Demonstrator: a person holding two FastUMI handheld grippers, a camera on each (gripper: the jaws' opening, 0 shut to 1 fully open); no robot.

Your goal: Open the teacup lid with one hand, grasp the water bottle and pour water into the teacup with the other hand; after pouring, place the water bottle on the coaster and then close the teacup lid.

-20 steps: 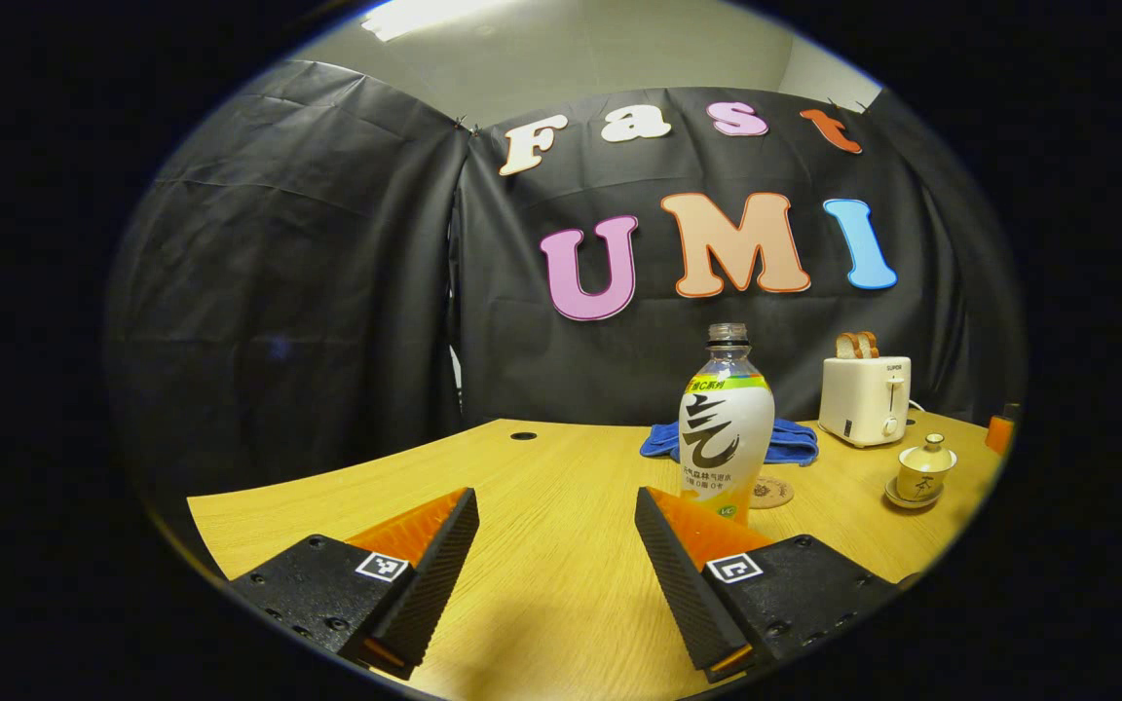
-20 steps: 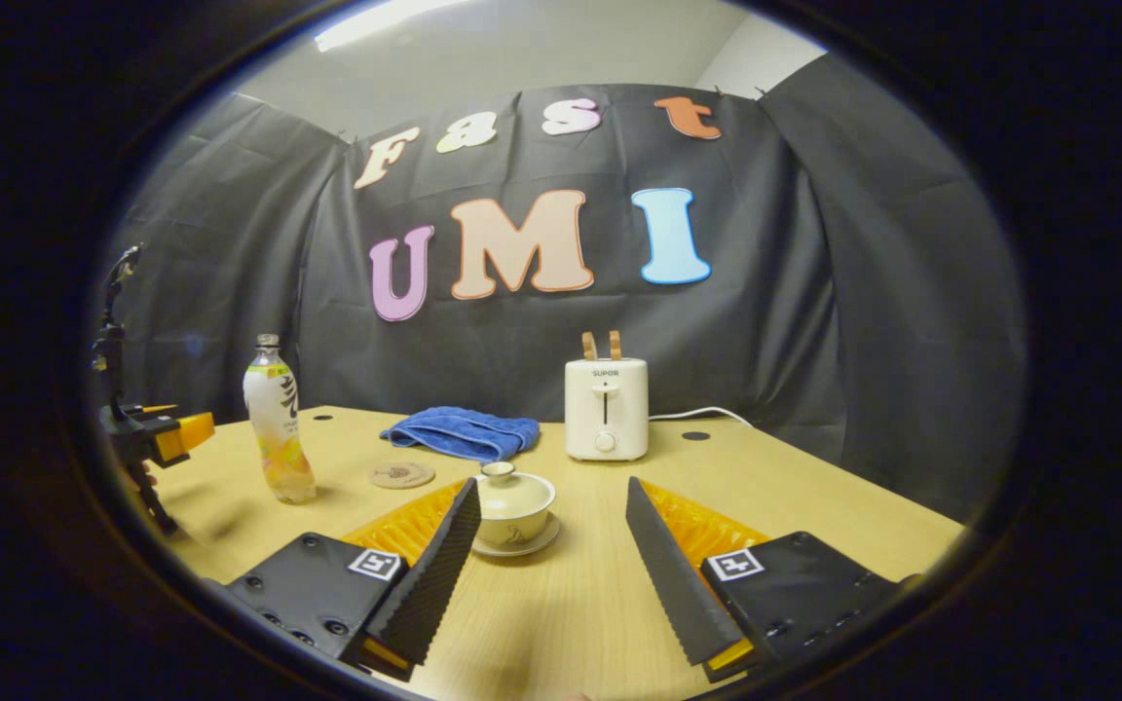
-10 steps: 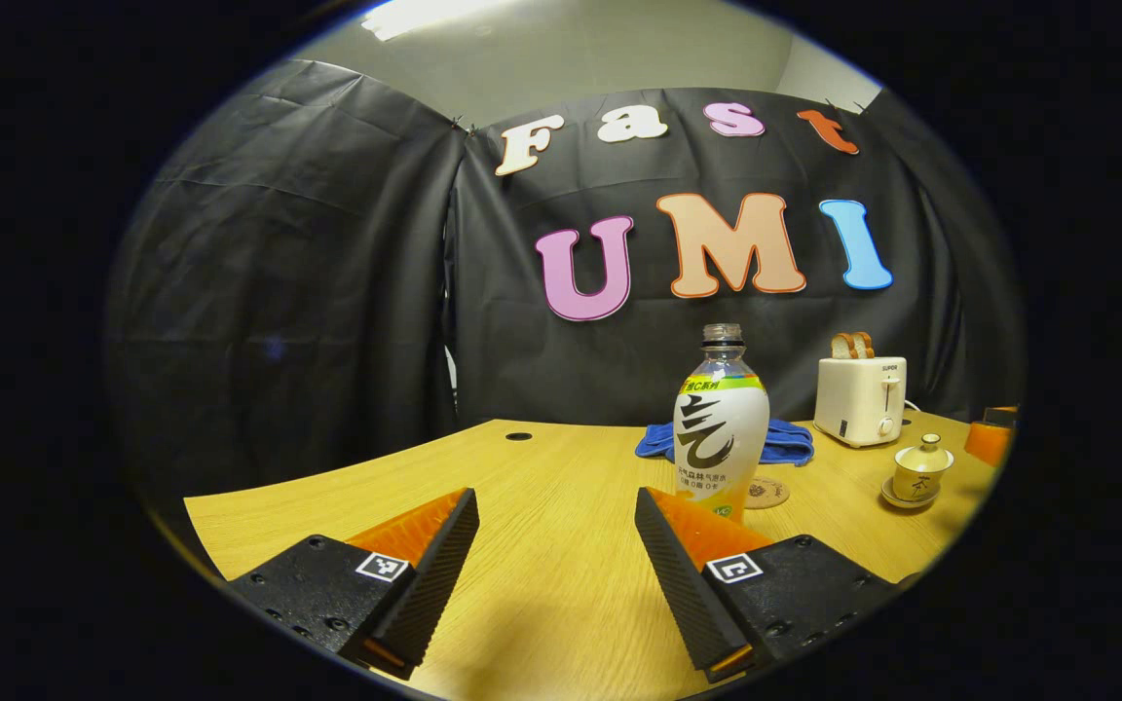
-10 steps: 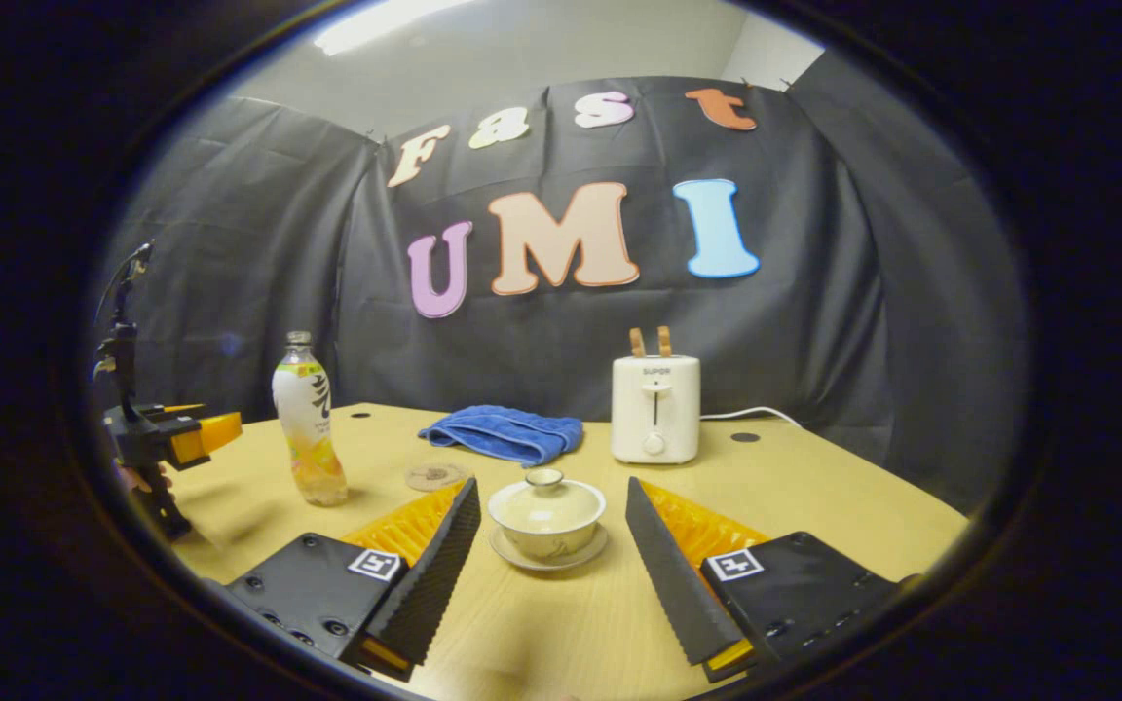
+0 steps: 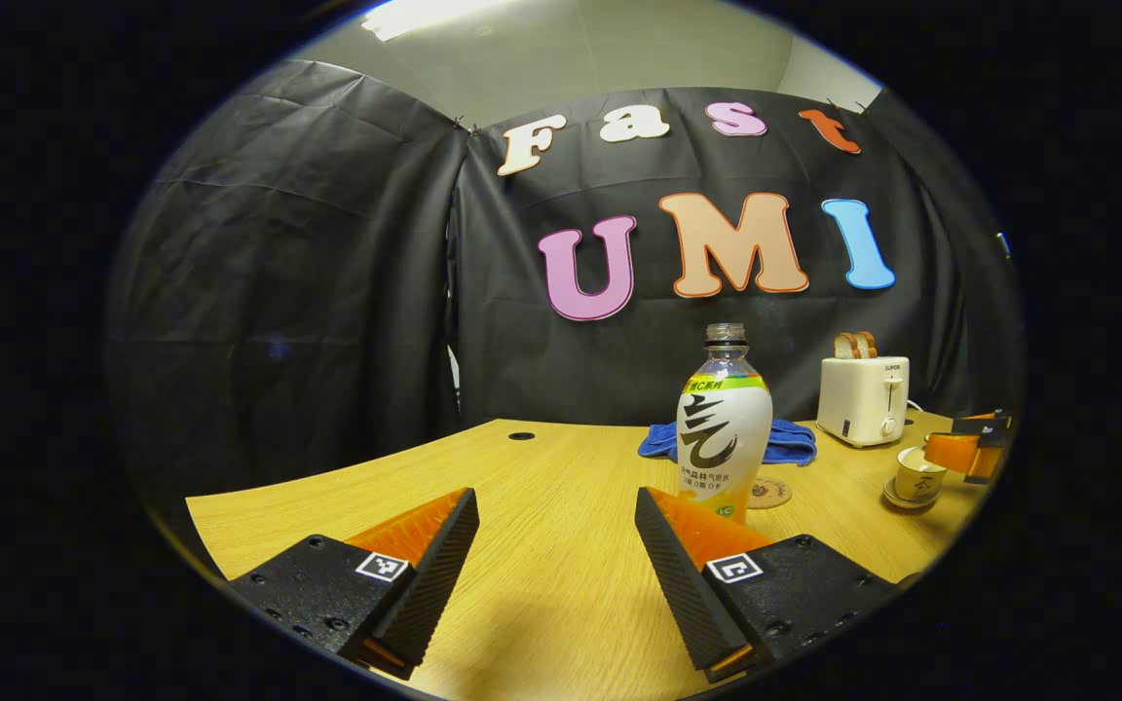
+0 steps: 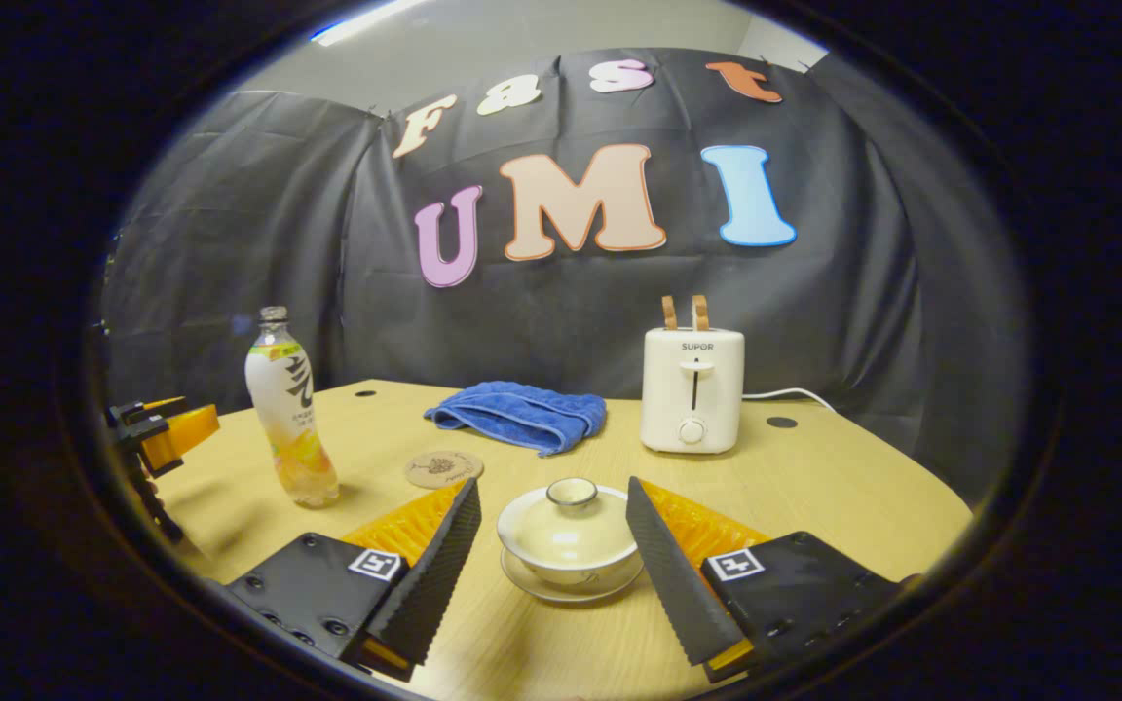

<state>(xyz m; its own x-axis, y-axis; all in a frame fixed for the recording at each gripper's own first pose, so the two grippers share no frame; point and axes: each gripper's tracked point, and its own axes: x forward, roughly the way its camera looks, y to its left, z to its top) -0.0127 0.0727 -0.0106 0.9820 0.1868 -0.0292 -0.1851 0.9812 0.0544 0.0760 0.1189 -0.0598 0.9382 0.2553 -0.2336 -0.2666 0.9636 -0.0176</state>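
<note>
Right gripper view is showing the right gripper (image 6: 553, 531) gaping wide, holding nothing, flanking the lidded cream ceramic teacup (image 6: 569, 535) on the wooden table (image 6: 814, 487), its round lid knob (image 6: 572, 492) sitting dead ahead between the fingers, clear plastic water bottle (image 6: 288, 409) standing nearer the wide-open, empty left gripper (image 5: 556, 545).

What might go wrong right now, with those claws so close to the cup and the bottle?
1. The right gripper is open around the teacup, with the lid knob small between its fingers; closing low could grab the bowl, not the lid.
2. The bottle stands tall and uncapped just past the left gripper; a bump from a finger might tip and spill it.
</note>
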